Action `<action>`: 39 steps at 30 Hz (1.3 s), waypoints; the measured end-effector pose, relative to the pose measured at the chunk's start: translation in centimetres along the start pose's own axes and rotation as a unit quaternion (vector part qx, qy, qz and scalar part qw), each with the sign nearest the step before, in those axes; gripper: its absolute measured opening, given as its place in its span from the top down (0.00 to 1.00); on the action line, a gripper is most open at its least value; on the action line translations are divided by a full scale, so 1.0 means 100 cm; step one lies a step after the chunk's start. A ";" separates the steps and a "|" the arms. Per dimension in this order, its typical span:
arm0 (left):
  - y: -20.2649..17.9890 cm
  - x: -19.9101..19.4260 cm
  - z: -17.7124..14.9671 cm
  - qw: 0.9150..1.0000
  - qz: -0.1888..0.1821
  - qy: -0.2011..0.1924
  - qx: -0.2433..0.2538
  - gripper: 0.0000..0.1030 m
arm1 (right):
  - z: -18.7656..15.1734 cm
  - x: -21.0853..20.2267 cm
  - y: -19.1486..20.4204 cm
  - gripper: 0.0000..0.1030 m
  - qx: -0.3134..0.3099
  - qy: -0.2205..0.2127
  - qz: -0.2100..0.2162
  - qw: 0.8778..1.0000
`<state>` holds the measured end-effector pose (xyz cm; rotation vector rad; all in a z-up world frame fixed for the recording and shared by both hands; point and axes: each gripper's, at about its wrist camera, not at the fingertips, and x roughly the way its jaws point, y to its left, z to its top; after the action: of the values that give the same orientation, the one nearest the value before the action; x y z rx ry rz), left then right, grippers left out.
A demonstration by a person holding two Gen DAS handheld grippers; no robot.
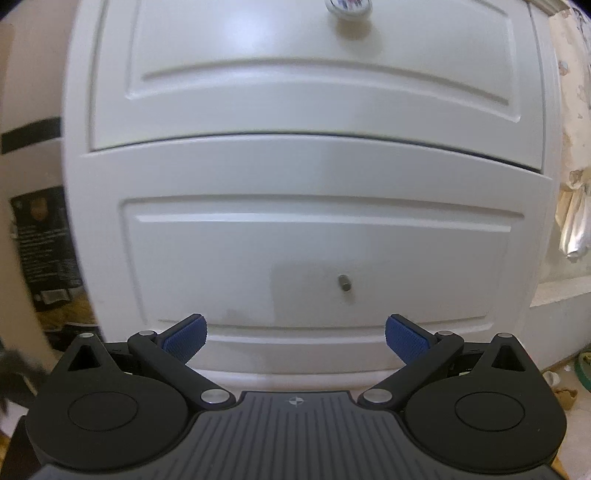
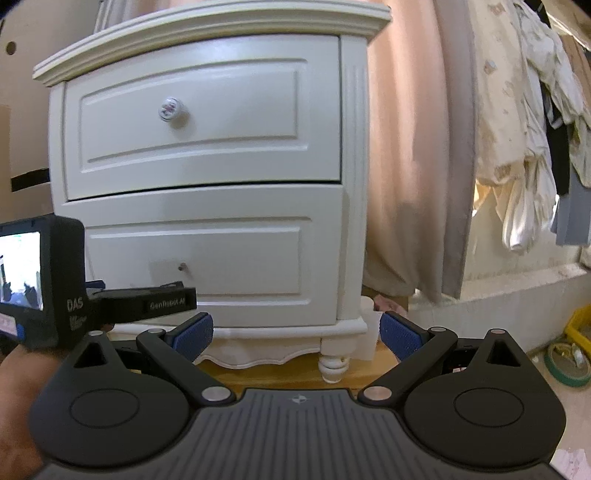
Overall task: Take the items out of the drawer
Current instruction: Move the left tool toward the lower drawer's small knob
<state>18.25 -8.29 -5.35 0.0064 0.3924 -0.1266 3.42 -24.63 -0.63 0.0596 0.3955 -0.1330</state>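
Both drawers of the white nightstand (image 2: 207, 177) are closed, so nothing is out yet. Any items are inside and hidden; I can't tell which drawer holds them.

Left gripper (image 1: 295, 334): jaws wide apart, empty, blue pads (image 1: 186, 338) showing. It sits close to the lower drawer (image 1: 317, 258), squared up to the front. That drawer has no knob, only a bare screw stud (image 1: 345, 283) at about 1 o'clock from the jaw gap, near but not touching. The stud's axis points straight out at the camera, so a pinch has to close across it from the sides.

The upper drawer (image 1: 317, 74) has a round patterned knob (image 1: 347, 5) at 12 o'clock, cut off by the top of the left wrist frame. It is seen whole in the right wrist view (image 2: 170, 109).

Right gripper (image 2: 296, 332): jaws also wide apart, empty. It stands further back and off to the right of the nightstand; the knob is at about 11 o'clock from it, well apart.

The left is clearly the nearer hand to either drawer front. My guess is it goes for the stud, being almost lined up. The stud looks a poor purchase, small and slick, and the knob is the easier pull.

The left wrist view is motion-blurred. The left gripper's body (image 2: 144, 301) and its screen block the lower left of the right wrist view. A dark line between the drawers could be a gap or a shadow; I can't tell.
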 end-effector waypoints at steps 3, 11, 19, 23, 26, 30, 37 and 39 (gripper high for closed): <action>-0.006 0.008 0.002 1.000 -0.022 -0.015 0.008 0.00 | -0.002 0.005 -0.004 0.00 0.005 0.004 -0.004 1.000; -0.014 0.012 -0.002 0.998 0.001 -0.068 0.003 0.13 | -0.008 0.012 -0.011 0.00 0.011 0.012 -0.004 1.000; -0.024 0.014 -0.006 0.996 0.022 -0.081 0.013 0.34 | -0.009 0.018 -0.019 0.00 0.023 0.019 0.007 1.000; -0.027 0.014 -0.008 0.997 0.022 -0.077 0.013 0.40 | -0.009 0.018 -0.024 0.00 0.036 0.013 0.013 0.999; -0.031 0.015 -0.007 0.997 0.022 -0.071 0.013 0.47 | -0.009 0.019 -0.026 0.00 0.041 0.013 0.015 0.999; -0.040 0.013 -0.007 0.998 0.021 -0.067 0.008 0.67 | -0.009 0.020 -0.025 0.00 0.034 0.013 0.012 0.999; -0.055 0.014 -0.006 0.998 0.021 -0.054 0.025 0.85 | -0.010 0.015 -0.022 0.00 0.024 0.007 0.021 0.999; -0.058 0.017 -0.005 0.998 0.027 -0.043 0.022 0.88 | -0.010 0.014 -0.022 0.00 0.024 0.008 0.021 0.999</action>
<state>18.86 -14.22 -6.32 0.0548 0.3034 -0.0818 4.01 -26.89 -2.19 0.1174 0.4058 -0.1002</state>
